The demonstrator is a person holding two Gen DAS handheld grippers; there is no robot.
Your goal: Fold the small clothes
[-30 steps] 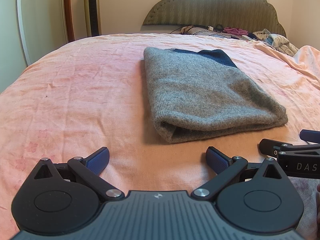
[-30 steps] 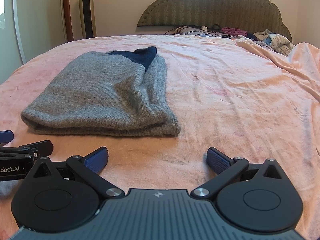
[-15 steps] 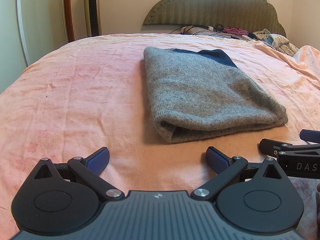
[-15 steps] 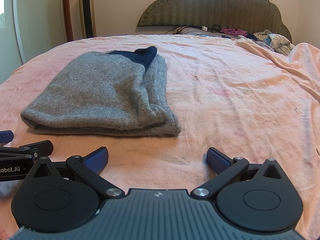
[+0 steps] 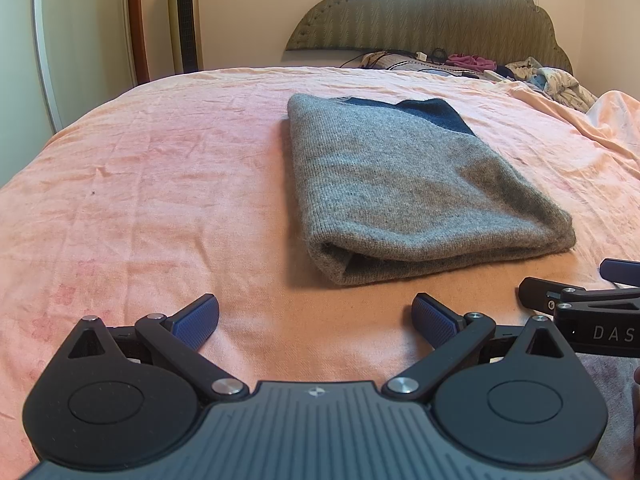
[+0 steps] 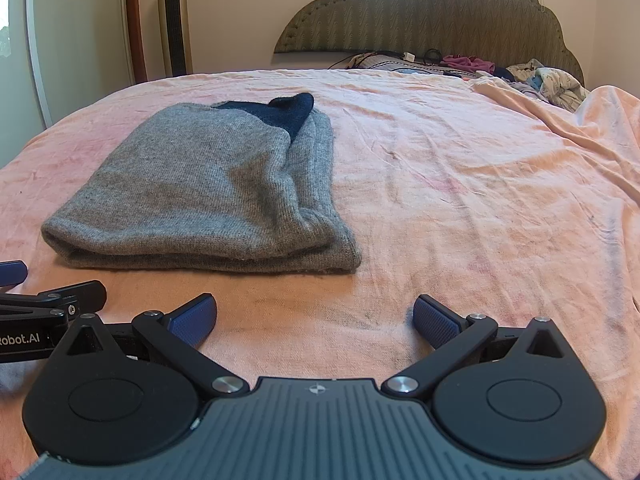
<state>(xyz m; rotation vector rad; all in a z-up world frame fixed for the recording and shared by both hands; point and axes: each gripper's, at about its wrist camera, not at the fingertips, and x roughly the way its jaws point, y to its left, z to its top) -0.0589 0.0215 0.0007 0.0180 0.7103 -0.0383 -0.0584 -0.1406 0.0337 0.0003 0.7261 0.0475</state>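
Nearest me, I had the left gripper point(image 5: 315, 316) and the right gripper point(image 6: 315, 316) spread wide with nothing between their blue pads point(image 5: 195, 320), both parked low over the pink bedspread point(image 5: 160, 200) short of the work, which I judged right for a fold that looked finished. Just beyond them the grey knit garment point(image 5: 400, 192) lay folded flat, its navy part point(image 6: 286, 114) at the far end. I could not tell what garment it was, and the clothes heap point(image 6: 552, 80) by the headboard point(image 6: 432, 12) was too small to sort.
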